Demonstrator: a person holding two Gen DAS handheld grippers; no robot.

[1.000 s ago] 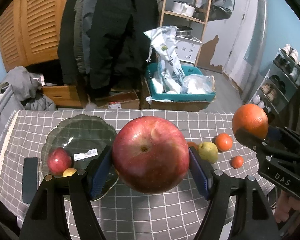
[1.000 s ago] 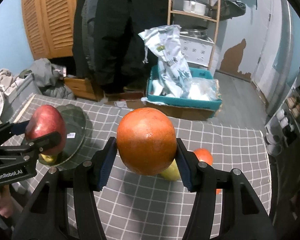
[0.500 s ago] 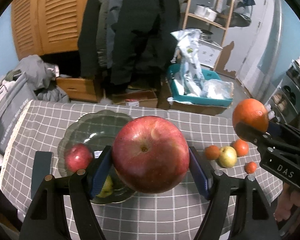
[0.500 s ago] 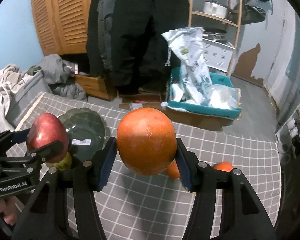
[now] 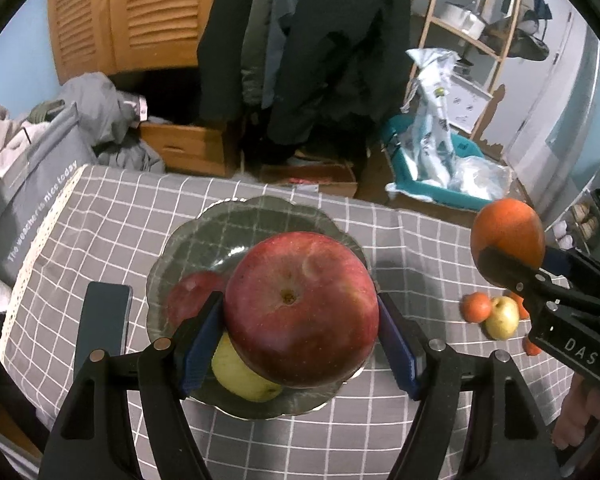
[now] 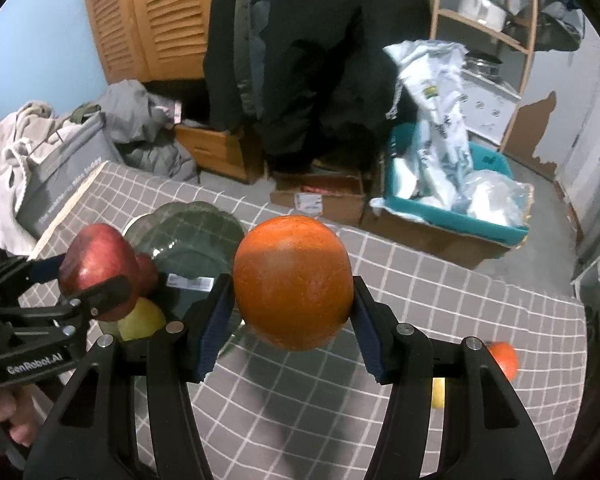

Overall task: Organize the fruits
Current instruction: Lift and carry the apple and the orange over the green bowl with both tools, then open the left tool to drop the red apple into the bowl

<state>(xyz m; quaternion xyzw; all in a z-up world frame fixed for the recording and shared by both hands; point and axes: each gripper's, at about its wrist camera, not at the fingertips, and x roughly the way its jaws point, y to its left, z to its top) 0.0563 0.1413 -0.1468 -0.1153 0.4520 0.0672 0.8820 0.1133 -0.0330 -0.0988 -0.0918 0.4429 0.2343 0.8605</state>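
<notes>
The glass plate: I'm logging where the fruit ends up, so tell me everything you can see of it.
The glass plate is dark, greenish, see-through glass with a scalloped, wavy rim, lying flat on the grey checked tablecloth. A white label shows on it in the right wrist view. On it lie a small red apple and a yellow-green fruit. The left gripper holds a big red apple in front of it, hiding part; whether that apple touches it cannot be told.

The left tongs are matte black plastic with curved arms, silver round screws and ribbed blue pads. The right tongs match them (white lettering marks each body: "GenRobot.AI" on one side, "DAS" on another).
</notes>
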